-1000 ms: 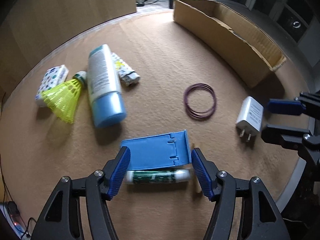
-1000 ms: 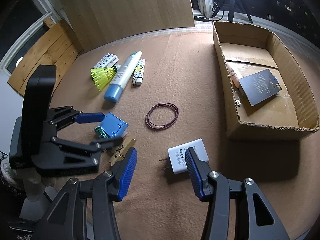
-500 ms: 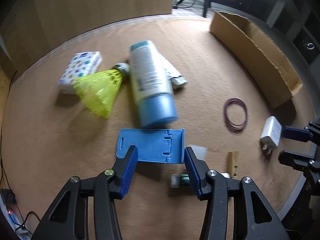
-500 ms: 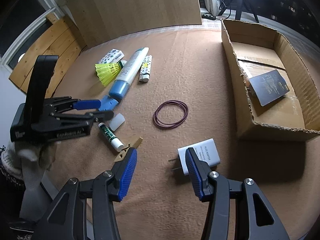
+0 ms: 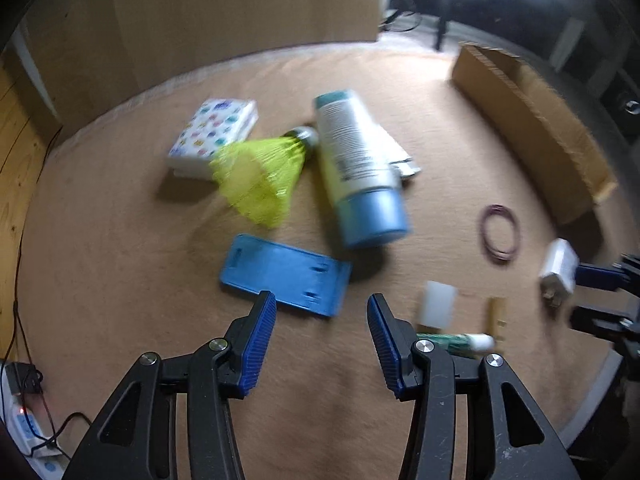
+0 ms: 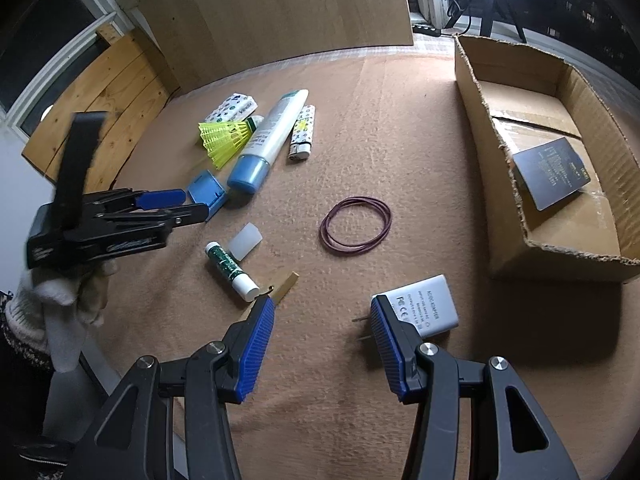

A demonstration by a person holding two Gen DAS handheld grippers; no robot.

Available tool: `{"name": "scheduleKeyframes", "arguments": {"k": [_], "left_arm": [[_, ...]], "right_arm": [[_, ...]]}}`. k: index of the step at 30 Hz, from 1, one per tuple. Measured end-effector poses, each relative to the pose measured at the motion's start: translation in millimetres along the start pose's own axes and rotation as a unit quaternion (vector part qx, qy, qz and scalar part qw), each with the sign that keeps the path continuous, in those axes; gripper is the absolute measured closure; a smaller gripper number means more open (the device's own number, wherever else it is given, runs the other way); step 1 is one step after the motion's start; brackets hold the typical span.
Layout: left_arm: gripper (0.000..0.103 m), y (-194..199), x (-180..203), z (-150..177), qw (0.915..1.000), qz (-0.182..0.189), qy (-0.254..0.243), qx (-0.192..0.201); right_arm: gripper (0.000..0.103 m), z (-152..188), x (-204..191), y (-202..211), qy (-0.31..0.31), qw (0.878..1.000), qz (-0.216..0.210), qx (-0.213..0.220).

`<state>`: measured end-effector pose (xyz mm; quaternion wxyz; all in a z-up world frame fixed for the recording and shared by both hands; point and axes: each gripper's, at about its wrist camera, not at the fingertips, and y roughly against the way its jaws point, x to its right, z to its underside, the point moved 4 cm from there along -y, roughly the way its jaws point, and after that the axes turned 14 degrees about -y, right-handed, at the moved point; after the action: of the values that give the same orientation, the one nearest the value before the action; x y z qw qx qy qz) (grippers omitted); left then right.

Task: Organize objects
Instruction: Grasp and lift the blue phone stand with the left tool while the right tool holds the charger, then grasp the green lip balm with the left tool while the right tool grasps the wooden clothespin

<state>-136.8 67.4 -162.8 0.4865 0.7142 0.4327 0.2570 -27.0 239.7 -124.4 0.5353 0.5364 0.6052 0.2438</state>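
A flat blue phone stand (image 5: 286,276) lies askew on the tan mat. My left gripper (image 5: 320,306) hovers at its near edge, open. Only the stand's near corner reaches between the fingertips, and the right pad is clear of it. The right wrist view shows that gripper (image 6: 195,204) level with the stand (image 6: 206,194), in a gloved hand (image 6: 60,296). My right gripper (image 6: 322,312) is open and empty, a white charger (image 6: 424,308) beside its right finger and a wooden clothespin (image 6: 284,284) by its left. The cardboard box (image 6: 560,248) holds a dark booklet (image 6: 552,172).
Behind the stand lie a yellow shuttlecock (image 5: 260,176), a blue-capped white tube (image 5: 360,168), a tissue pack (image 5: 214,130) and a lighter (image 6: 302,136). Purple rubber bands (image 6: 356,220), a green glue stick (image 6: 230,266) and a translucent cap (image 6: 245,240) lie mid-mat.
My left gripper narrowed its jaws and moved left, taking the blue stand off the glue stick; the stand now lies turned ahead of the fingertips. The right gripper stayed put.
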Motion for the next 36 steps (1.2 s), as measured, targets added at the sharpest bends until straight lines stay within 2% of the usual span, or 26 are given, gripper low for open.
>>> {"name": "scheduleKeyframes", "arguments": {"k": [4,6,10,17,20,23,25,27,33,36], "left_arm": [[0.052,10,28,1,0.9974,0.058,-0.040,0.019],[0.052,9,45,3,0.9953,0.072,-0.063,0.016],[0.052,-1,68,3,0.9921,0.079,-0.097,0.002],[0.052,-8,80,6,0.9885,0.096,-0.115,-0.013],[0.061,-8,83,12,0.9869,0.103,-0.123,-0.020],[0.063,-10,87,18,0.9854,0.104,-0.131,-0.030],[0.067,-11,90,26,0.9848,0.107,-0.132,-0.035],[0.076,-12,91,30,0.9854,0.108,-0.127,-0.037],[0.083,-9,93,36,0.9895,0.107,-0.093,-0.030],[0.085,-8,87,41,0.9925,0.103,-0.060,-0.029]], "right_arm": [[0.056,2,-2,-4,-0.001,1.000,-0.004,-0.005],[0.056,4,-3,-5,-0.001,1.000,-0.006,-0.007],[0.056,6,-5,-8,0.001,1.000,-0.006,-0.009],[0.056,6,-6,-8,-0.005,1.000,0.003,0.011],[0.056,4,-7,-8,-0.006,1.000,0.004,0.017],[0.056,3,-9,-9,-0.006,1.000,-0.002,0.015],[0.056,3,-10,-10,-0.008,1.000,-0.004,0.011],[0.056,3,-13,-15,-0.008,1.000,-0.009,0.001],[0.056,6,-28,-30,0.018,1.000,-0.003,-0.020],[0.056,5,-34,-38,0.025,0.999,0.004,-0.026]]}}
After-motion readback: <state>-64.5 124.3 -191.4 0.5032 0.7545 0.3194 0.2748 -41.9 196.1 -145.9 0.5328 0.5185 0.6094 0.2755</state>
